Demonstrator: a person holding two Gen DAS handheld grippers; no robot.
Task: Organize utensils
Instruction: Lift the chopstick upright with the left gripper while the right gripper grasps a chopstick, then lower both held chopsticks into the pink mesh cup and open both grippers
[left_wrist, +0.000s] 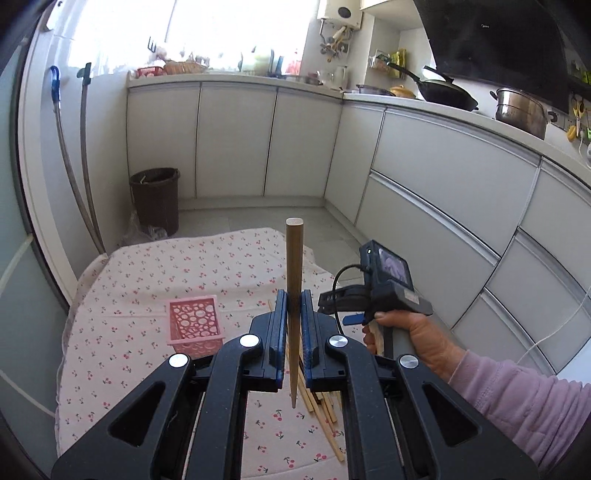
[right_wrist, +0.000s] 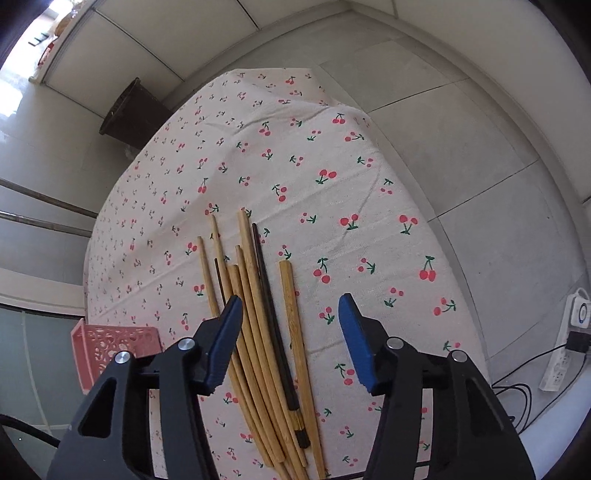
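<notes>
The left hand-held gripper (left_wrist: 293, 314) is squeezed tight on one brown chopstick (left_wrist: 294, 280). The stick stands almost straight up, fat end at 12 o'clock and thin tip at 6 o'clock. Only a small part of it sits between the pads, so it could tip sideways or slide out if the hold gets loose. The pink basket (left_wrist: 195, 325) lies on the bench (left_wrist: 147, 266) at about 9 o'clock from this gripper, a little way off. It looks like it is lying on its side, so a dropped stick may miss the opening or push the light basket away.

The right hand-held gripper (right_wrist: 290, 334) is wide open and holds nothing. It hangs over the pile of chopsticks (right_wrist: 255, 314), tipped down toward them. The sticks touch and cross each other, so closing here could grab two at once, or knock some toward the edge of the cherry cloth (right_wrist: 351, 155). A dark chopstick (right_wrist: 271, 306) lies in the middle of the pile. In the left view, the person's right hand (left_wrist: 410, 338) is wrapped around the handle, near 3 o'clock.
</notes>
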